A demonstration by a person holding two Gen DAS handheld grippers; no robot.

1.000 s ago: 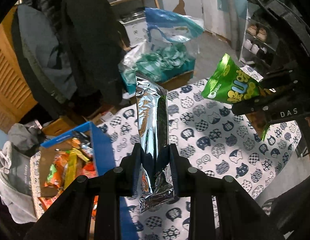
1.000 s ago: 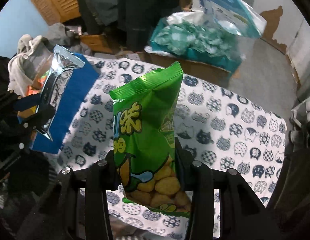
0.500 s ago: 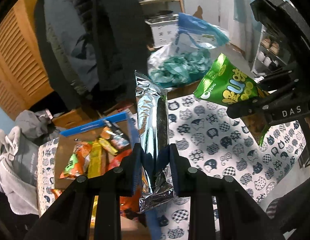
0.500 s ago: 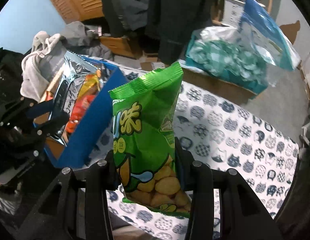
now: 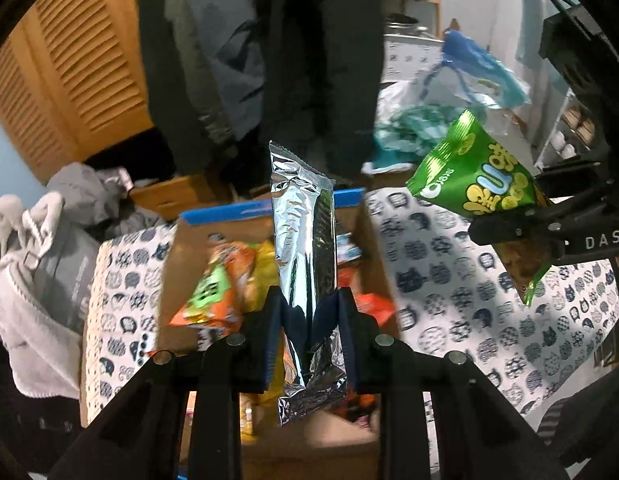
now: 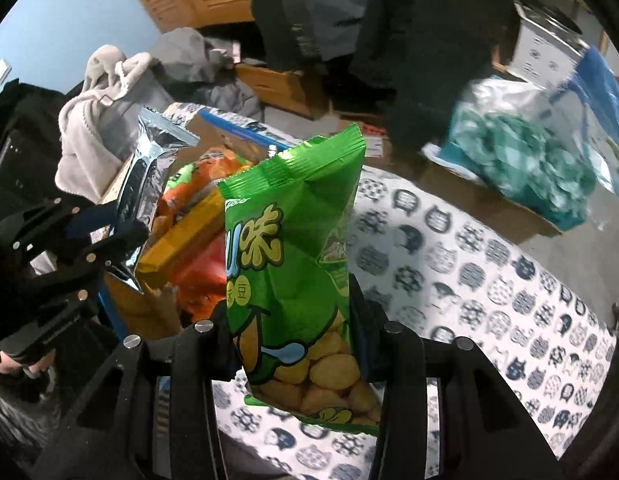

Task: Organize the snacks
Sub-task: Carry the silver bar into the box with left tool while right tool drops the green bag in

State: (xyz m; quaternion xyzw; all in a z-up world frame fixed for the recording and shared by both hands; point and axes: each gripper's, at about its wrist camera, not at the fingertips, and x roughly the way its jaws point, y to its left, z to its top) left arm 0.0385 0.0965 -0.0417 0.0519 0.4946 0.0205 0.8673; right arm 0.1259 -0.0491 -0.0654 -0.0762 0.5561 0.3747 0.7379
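A person's two handheld grippers carry snacks toward an open cardboard box with a blue rim (image 5: pixel 351 197), which sits on a tabletop covered in a white cloth printed with dark cat faces (image 5: pixel 461 312); the left gripper (image 5: pixel 309 332) pinches a long silver foil snack packet (image 5: pixel 303 240) near its lower end, its jaws pressed tight on the crinkled foil, the packet standing upright above the box's open mouth; the right gripper (image 6: pixel 293 344) clamps a green bag of yellow coated nuts (image 6: pixel 293 248) by its lower half, the bag upright and held over the cloth just beside the box's near wall, not yet above the opening.

The box already holds a heap of packets, an orange bag with a green label (image 5: pixel 211 292) and a long yellow packet (image 6: pixel 181 236) among them, so much of the sorting looks done; the stretch of cloth in view beside the box bears no loose snacks, and these two packets appear to be among the last; whether more lie out of frame cannot be told.

What is left, by the look of it: lower and release the silver packet into the box, bring the green bag over the rim, and drop it in; both packets are in the air, neither touching the box.
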